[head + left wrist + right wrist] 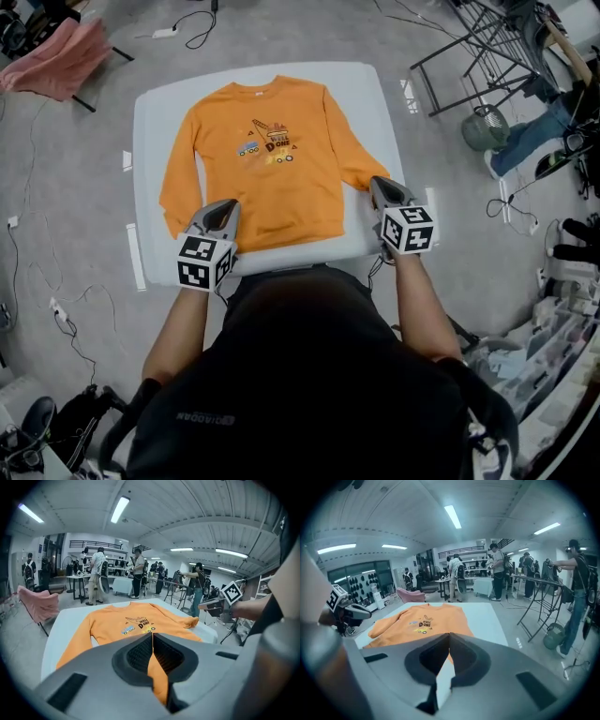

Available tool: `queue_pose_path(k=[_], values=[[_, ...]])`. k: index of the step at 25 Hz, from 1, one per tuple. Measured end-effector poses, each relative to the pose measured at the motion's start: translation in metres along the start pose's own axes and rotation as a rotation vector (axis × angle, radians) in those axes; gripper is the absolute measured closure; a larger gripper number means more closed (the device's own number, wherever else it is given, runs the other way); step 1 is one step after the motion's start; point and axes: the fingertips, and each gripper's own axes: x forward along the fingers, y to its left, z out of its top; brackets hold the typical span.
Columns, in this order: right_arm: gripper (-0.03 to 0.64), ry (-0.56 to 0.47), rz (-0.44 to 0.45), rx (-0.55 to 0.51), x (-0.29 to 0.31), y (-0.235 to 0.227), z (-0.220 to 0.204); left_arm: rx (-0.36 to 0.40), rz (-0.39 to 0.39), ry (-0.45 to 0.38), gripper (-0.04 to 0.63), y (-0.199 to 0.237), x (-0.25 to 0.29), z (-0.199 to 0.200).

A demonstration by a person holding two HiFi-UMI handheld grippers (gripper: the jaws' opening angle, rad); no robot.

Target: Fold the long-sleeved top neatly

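Top (262,159) flat on counter (155,103), no fold made. Left tongs (223,210) 7 o'clock, right tongs (382,186) 4 o'clock, both closed, empty.

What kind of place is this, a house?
Probably a big workshop or lab, not a house: long ceiling lights, people at work tables, cables on the grey floor.

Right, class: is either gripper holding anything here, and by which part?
Nothing is held: the left gripper and right gripper are shut and empty beside the flat orange top.
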Motion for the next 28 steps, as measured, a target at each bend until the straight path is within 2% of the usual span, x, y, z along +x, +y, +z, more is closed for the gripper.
queue_pose_path(k=[4, 8, 12, 14, 17, 22, 25, 28], values=[[0.609, 0.027, -0.096, 0.046, 0.002, -0.051, -0.018, -0.016, 0.009, 0.019, 0.588, -0.009, 0.005, -0.001], [0.577, 0.043, -0.184, 0.210, 0.005, -0.103, -0.043, -0.014, 0.008, 0.039, 0.588, -0.017, 0.008, -0.001], [0.479, 0.046, -0.170, 0.395, 0.014, -0.117, -0.064, -0.009, 0.022, 0.052, 0.588, -0.017, 0.007, -0.002], [0.440, 0.039, -0.154, 0.449, 0.019, -0.114, -0.066, -0.007, 0.026, 0.058, 0.588, -0.017, 0.006, -0.003], [0.386, 0.076, -0.149, 0.466, 0.030, -0.108, -0.074, -0.005, 0.032, 0.065, 0.588, -0.016, 0.005, -0.004], [0.312, 0.146, -0.195, 0.522, 0.033, -0.105, -0.106, -0.005, 0.033, 0.066, 0.588, -0.015, 0.005, -0.005], [0.312, 0.153, -0.186, 0.535, 0.034, -0.096, -0.117, -0.009, 0.033, 0.069, 0.588, -0.013, 0.004, -0.009], [0.336, 0.157, -0.187, 0.489, 0.040, -0.093, -0.122, -0.010, 0.030, 0.070, 0.588, -0.016, 0.006, -0.010]])
